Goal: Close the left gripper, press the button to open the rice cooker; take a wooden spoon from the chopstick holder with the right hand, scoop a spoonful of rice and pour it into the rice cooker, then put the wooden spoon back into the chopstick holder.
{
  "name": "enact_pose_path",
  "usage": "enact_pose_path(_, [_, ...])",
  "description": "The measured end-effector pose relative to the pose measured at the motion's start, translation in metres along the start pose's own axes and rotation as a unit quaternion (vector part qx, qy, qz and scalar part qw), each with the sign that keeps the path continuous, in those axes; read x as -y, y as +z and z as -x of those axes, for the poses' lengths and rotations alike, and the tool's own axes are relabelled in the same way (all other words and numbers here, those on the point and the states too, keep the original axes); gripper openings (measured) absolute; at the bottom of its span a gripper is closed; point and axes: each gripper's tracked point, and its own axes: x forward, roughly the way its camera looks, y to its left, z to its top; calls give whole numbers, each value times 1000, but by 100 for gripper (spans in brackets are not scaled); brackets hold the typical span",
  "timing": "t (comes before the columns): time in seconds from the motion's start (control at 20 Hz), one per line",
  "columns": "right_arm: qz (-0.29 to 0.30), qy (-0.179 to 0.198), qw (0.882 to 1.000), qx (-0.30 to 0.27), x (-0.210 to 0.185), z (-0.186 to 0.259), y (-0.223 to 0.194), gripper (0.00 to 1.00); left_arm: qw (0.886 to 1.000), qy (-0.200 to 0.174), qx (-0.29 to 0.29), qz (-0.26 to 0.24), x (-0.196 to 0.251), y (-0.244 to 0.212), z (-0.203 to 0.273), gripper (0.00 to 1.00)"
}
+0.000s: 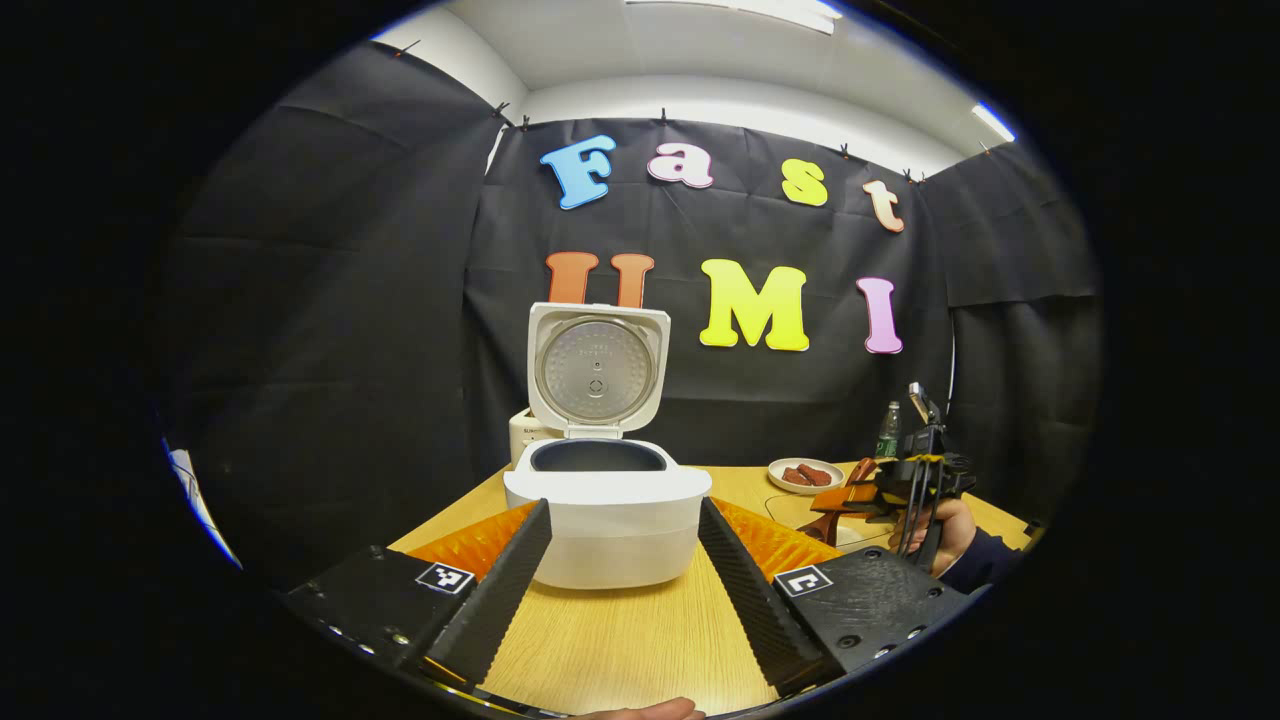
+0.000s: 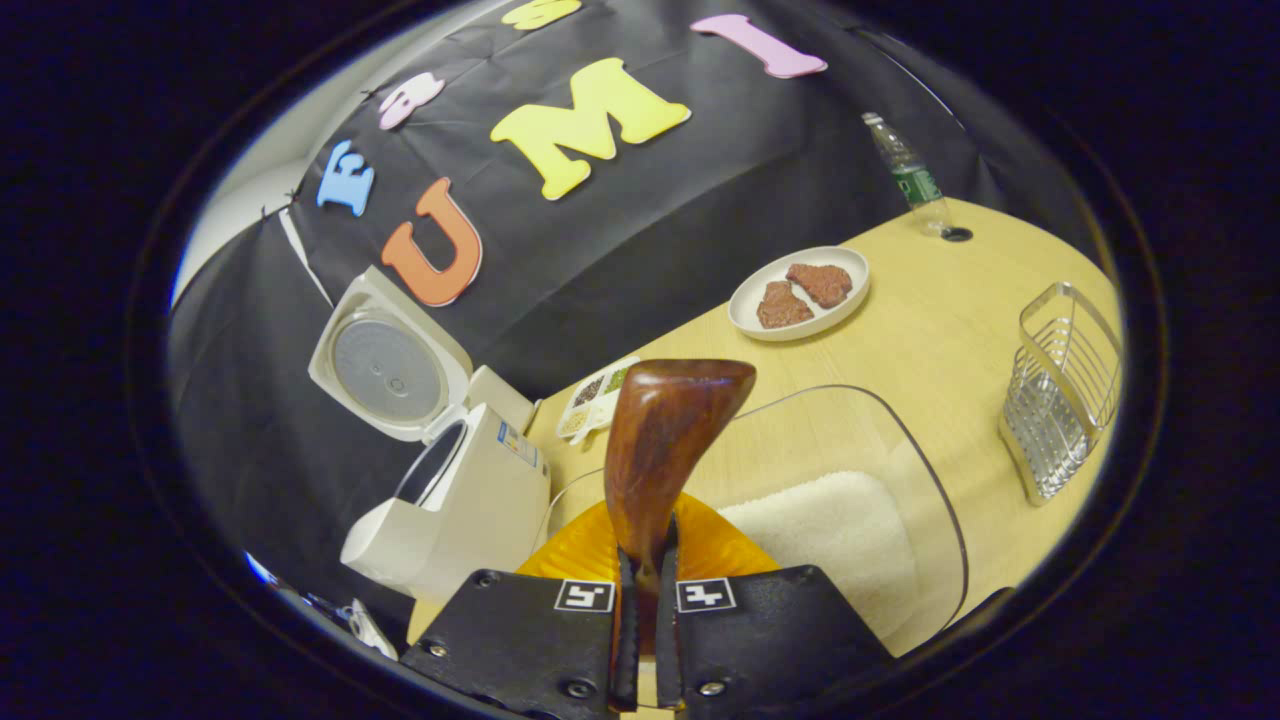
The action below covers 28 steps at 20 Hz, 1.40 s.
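On the wooden table (image 1: 620, 640) the rice cooker (image 1: 607, 510) stands with its lid (image 1: 597, 368) up. Before it the left gripper (image 1: 622, 575) hangs, fingers spread wide, holding nothing. Off to the right, the right gripper (image 2: 645, 640) clamps the wooden spoon (image 2: 660, 450) by its handle above a clear container of rice (image 2: 840, 530).

Plate (image 2: 800, 292) of meat, water bottle (image 2: 908, 175)
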Motion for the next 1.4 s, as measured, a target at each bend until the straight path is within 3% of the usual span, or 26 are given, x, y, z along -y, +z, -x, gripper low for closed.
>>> enact_pose_path(0.3, [-86,34,995,38,14,24,36,8,1000,1,2,-16,5,5,3,94])
enact_pose_path(0.6, [-197,83,974,75,28,58,82,7,1000,-5,-6,-19,17,3,-2,94])
enact_pose_path(0.65, [-218,87,968,87,33,66,91,5,1000,-5,-7,-19,19,3,-1,94])
enact_pose_path(0.85, [-302,138,936,117,31,89,127,12,999,-12,-11,-29,26,-2,2,94])
enact_pose_path(1.0, [-336,171,918,127,21,103,145,12,999,-3,-13,-38,23,-5,5,94])
enact_pose_path(1.2, [-428,198,874,120,6,100,153,12,999,0,-10,-34,18,-3,10,94])
enact_pose_path(1.3, [-420,218,876,91,-25,89,149,12,1000,5,-10,-28,13,-2,14,94])
enact_pose_path(1.4, [-386,213,894,79,-53,77,146,12,1000,9,-11,-25,6,-2,18,94])
